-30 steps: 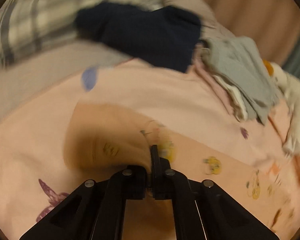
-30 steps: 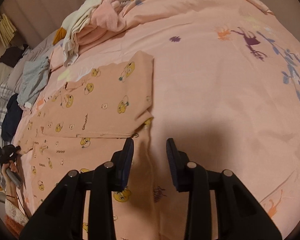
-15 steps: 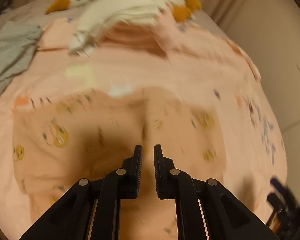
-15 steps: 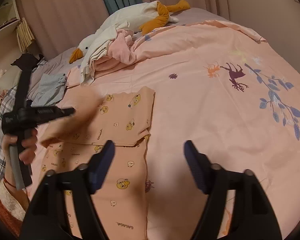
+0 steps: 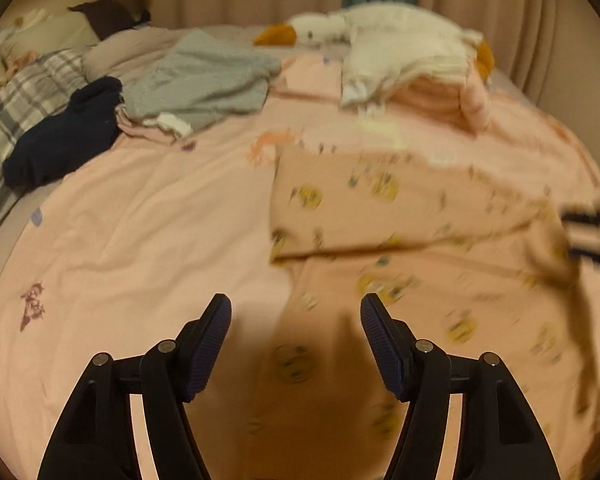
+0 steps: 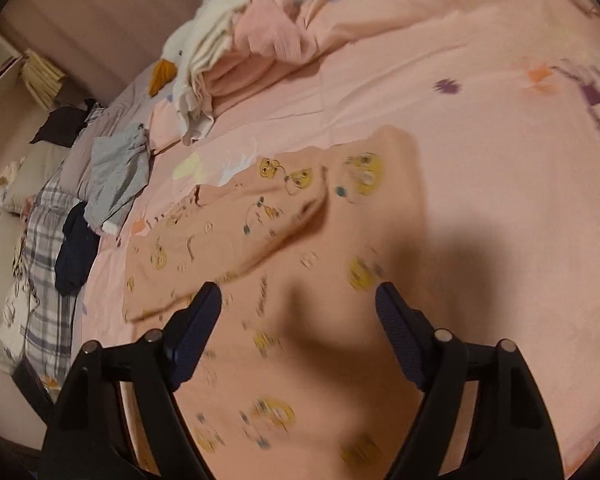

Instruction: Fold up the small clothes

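Tongs first: we hold the left gripper [image 5: 296, 308] with its jaws spread wide and opening further, nothing between the pads, which hang above the peach garment [image 5: 400, 216] without touching it. We hold the right gripper [image 6: 298, 300] with jaws also wide apart, closing slightly, empty, and poised over the same garment [image 6: 300, 248].

We see the peach garment, printed with yellow cartoon figures, lying on the pink bedspread [image 5: 140, 220]; its upper part is folded over onto the lower part, the fold edge running across the cloth. In the left view the right gripper's black frame shows blurred at the right edge. Behind lie a grey garment [image 5: 204, 80], a navy garment [image 5: 64, 136], a plaid cloth [image 5: 16, 104] and a white plush goose [image 5: 380, 44] resting on a heap of pink cloth.

Against the frame one second earlier, we note that the left jaws, then pinched shut on the peach fabric, have released it and the view has swung across the bed. The right jaws, then narrow, now stand wider, and the fold is larger and lies flatter.
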